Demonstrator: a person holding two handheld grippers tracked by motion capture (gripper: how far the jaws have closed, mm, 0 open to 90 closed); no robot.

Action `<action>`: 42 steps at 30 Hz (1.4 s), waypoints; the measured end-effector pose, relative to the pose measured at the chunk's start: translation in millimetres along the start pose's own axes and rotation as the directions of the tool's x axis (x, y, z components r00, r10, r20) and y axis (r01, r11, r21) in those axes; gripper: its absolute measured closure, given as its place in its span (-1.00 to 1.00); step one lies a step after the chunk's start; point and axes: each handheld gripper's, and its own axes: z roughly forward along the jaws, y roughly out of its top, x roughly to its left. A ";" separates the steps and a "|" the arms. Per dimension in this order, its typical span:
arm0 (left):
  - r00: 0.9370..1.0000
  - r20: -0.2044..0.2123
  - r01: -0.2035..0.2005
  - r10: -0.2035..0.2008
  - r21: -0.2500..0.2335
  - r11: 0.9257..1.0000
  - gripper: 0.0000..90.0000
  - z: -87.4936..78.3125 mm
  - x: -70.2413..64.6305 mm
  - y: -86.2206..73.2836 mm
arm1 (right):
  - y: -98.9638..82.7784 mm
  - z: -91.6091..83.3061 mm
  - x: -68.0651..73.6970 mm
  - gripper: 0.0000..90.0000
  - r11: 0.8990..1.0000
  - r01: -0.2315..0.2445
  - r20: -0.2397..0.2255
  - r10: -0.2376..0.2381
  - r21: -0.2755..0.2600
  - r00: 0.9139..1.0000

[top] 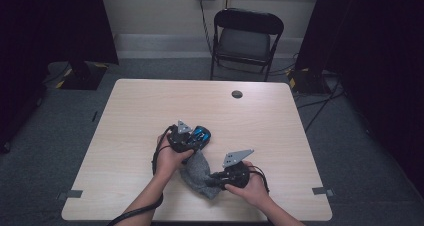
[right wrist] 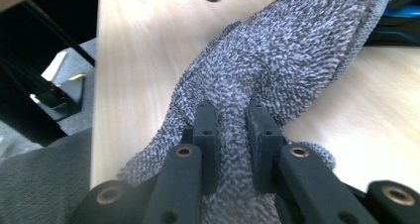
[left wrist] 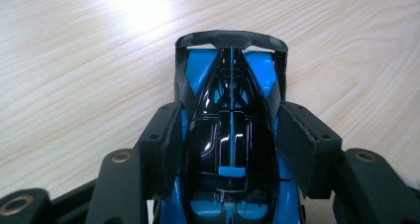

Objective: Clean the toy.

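Grey cloth (right wrist: 277, 70), nubbly and thick, was bunched between the jaws of our right gripper (right wrist: 232, 120), which had closed tight on a fold of it near the front edge of the table (top: 150, 101). Our left gripper (left wrist: 230, 135) was clamped on the blue and black toy car (left wrist: 231, 135), pads pressed against its flanks, the car sitting on the wood just ahead of that hand, a little left of the table's middle. From above, the cloth (top: 197, 173) lay between our two hands, one end reaching up toward the car (top: 201, 134). We judged the wiping to be the risky part: the grip on the car's smooth sloping sides looked shallow, so a hard drag of the cloth could twist it loose or skid it across the table. The pinched fold might also slip out.
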 end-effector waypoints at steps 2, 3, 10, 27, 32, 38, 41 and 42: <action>1.000 -0.003 -0.008 0.008 0.000 1.000 -0.01 -0.2 0.0 0.0 | -1.4 -4.3 -3.5 0.72 1.000 -0.005 0.008 0.005 -0.003 1.000; 1.000 -0.003 -0.011 0.011 0.001 1.000 -0.01 -0.4 -0.2 0.3 | -2.7 -8.2 -6.2 0.72 1.000 -0.011 0.018 0.012 -0.006 1.000; 1.000 0.003 -0.021 0.021 -0.018 1.000 -0.01 0.8 0.3 -1.2 | -8.8 -18.1 -15.2 0.72 0.999 -0.034 0.055 0.035 -0.017 0.998; 0.999 0.022 -0.047 0.048 -0.049 0.998 -0.12 -15.1 -1.0 4.9 | -19.3 -37.4 -35.6 0.71 0.993 -0.101 0.133 0.108 -0.059 0.985; 0.997 0.053 -0.061 0.065 -0.071 0.996 -0.11 -21.3 -8.5 8.9 | -18.8 -34.4 -32.3 0.68 0.994 -0.093 0.106 0.099 -0.062 0.989; 0.990 0.117 -0.075 0.085 -0.084 0.994 -0.09 -23.0 -21.2 10.1 | -22.0 -31.3 -32.8 0.56 0.995 -0.088 0.113 0.092 -0.043 0.989; 0.983 0.152 -0.088 0.099 -0.075 0.993 -0.09 -21.4 -25.5 8.8 | -22.1 -34.5 -34.7 0.43 0.995 -0.087 0.126 0.092 -0.045 0.988; 0.982 0.161 -0.092 0.103 -0.073 0.993 -0.09 -20.9 -26.7 8.3 | -22.4 -35.7 -35.3 0.38 0.995 -0.086 0.127 0.091 -0.048 0.988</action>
